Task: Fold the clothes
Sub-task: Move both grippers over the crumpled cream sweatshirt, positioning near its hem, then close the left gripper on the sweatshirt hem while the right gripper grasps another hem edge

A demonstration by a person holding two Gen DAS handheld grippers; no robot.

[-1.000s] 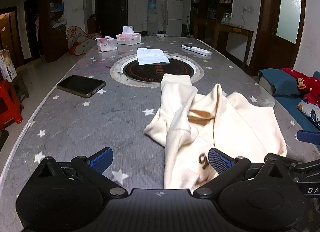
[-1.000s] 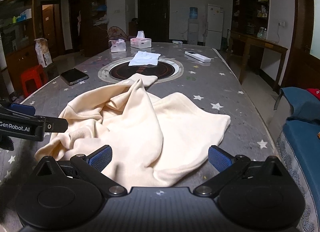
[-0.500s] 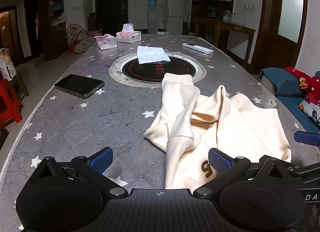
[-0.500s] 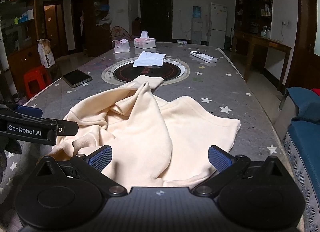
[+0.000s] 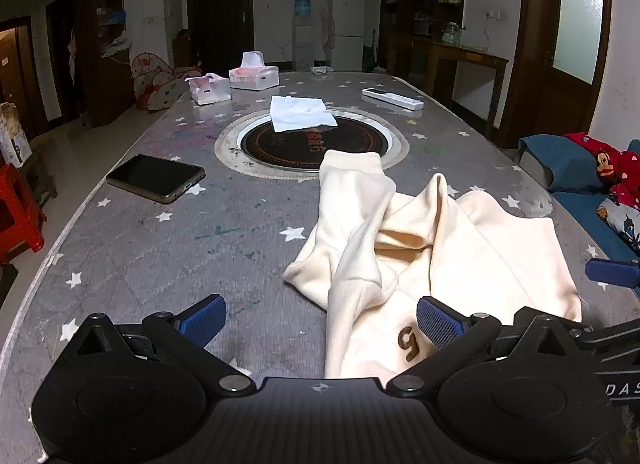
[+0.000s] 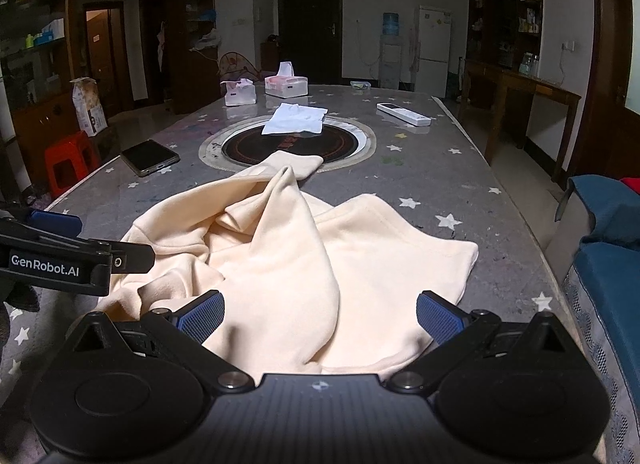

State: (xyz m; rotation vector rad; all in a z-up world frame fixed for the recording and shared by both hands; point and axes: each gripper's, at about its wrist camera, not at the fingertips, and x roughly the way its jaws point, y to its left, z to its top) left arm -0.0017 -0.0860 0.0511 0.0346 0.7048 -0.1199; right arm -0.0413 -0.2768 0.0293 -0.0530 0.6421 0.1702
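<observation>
The left gripper [image 5: 320,314] has its jaws spread wide and grips nothing; its right blue fingertip [image 5: 438,322] sits over the near hem of the cream sweatshirt [image 5: 460,248], by a brown printed mark, while its left fingertip hangs above bare table [image 5: 160,264]. The right gripper [image 6: 320,314] is likewise wide open and empty, both blue fingertips [image 6: 202,314] poised over the near folds of the same sweatshirt [image 6: 304,260]; whether they touch the cloth cannot be told. The two tools stand side by side, each showing at the edge of the other's view.

The sweatshirt lies crumpled just ahead of both claws, one sleeve reaching away to the rim of the round inset burner [image 5: 312,142]. To the left of the left claw the grey starred tabletop is bare out to its curved edge; to the right of the right claw a strip of table runs to the far-side edge, with a blue cushion [image 6: 608,272] beyond it.

Farther ahead and left lies a dark phone [image 5: 156,178]. On the burner rests a white folded cloth [image 5: 300,114]; beyond it to the right a white remote [image 5: 392,98], and to the left two tissue boxes [image 5: 254,74].

Against a second ago, both views have drawn back slightly: the sweatshirt sits a little farther off and more of its near hem shows. The claws' opening is unchanged.
</observation>
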